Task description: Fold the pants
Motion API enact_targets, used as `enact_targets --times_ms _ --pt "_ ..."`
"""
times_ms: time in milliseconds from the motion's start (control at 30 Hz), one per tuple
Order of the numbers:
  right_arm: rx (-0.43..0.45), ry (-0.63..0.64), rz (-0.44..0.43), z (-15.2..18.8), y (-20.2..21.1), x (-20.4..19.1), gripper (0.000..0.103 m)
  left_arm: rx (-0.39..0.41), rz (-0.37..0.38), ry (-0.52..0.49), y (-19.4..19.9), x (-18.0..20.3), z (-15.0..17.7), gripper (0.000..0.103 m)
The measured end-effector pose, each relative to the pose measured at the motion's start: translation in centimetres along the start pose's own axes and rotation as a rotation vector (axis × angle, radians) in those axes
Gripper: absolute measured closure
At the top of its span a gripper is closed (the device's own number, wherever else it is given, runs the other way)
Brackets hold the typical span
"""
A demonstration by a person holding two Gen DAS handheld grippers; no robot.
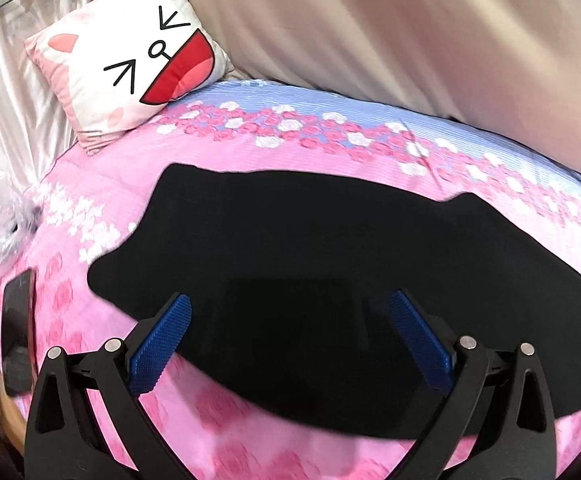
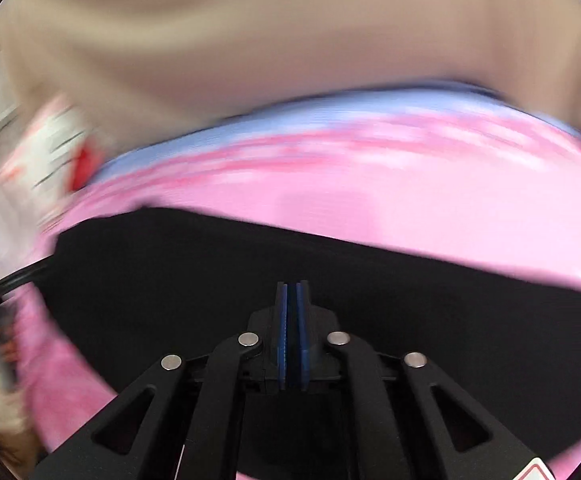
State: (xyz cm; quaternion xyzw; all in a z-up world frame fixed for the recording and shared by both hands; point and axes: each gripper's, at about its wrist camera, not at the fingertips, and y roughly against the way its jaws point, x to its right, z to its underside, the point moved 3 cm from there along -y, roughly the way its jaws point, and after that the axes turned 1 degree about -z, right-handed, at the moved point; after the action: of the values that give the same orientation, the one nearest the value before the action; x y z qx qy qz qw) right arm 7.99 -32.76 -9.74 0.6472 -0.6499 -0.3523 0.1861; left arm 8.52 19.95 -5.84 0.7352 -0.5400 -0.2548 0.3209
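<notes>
The black pants (image 1: 330, 280) are spread flat on the pink floral bedsheet (image 1: 250, 456), well below the cat-face pillow (image 1: 130, 64). They look soft and floppy, pretty light, so I'd guess they'll drape and sag rather than hold shape; best to pinch an edge or corner, not the middle. The left gripper (image 1: 290, 328) hovers over the near edge of the pants with its blue pads wide apart, nothing in them. The right gripper (image 2: 292, 308) has its pads pressed together above the pants; can't tell if any fabric is caught, since that view is blurry.
</notes>
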Motion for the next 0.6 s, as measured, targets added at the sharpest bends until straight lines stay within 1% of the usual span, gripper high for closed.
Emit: enact_targets --times_ms 100,133,167,200,233,300,367,400,433,500,600 --pt "0.076 -0.177 0.162 1.2 5.0 10.6 0.085 -0.006 0.0 -0.028 0.9 2.3 0.6 0.005" --pt "0.092 -0.193 0.207 1.2 6.0 13.0 0.078 -0.012 0.003 -0.041 1.1 3.5 0.8 0.005" --pt "0.099 -0.195 0.233 1.2 6.4 14.3 0.073 -0.02 0.015 -0.053 1.2 4.8 0.9 0.005" --pt "0.102 -0.192 0.25 1.0 6.8 15.8 0.063 -0.027 0.034 -0.066 1.4 6.1 1.0 0.005" --pt "0.101 -0.183 0.242 0.6 6.7 17.1 0.06 -0.034 0.049 -0.072 1.6 7.1 1.0 0.005" --pt "0.093 -0.164 0.238 0.0 5.8 18.3 0.06 -0.041 0.091 -0.083 2.4 9.5 1.2 0.005" --pt "0.043 -0.136 0.22 -0.5 3.5 19.1 0.06 -0.036 0.097 -0.105 3.2 11.2 1.4 0.005" --pt "0.021 -0.137 0.223 -0.6 2.6 19.5 0.06 -0.033 0.094 -0.117 3.5 11.7 1.4 0.005" --pt "-0.013 -0.142 0.218 -0.8 1.7 20.1 0.069 -0.025 0.084 -0.14 3.9 12.4 1.5 0.005" --pt "0.005 -0.101 0.212 -1.7 1.9 19.6 0.097 -0.013 0.063 -0.165 4.5 13.3 1.5 0.005" --pt "0.125 -0.051 0.211 -3.8 4.9 18.9 0.097 0.006 0.053 -0.175 5.1 13.8 1.4 0.005"
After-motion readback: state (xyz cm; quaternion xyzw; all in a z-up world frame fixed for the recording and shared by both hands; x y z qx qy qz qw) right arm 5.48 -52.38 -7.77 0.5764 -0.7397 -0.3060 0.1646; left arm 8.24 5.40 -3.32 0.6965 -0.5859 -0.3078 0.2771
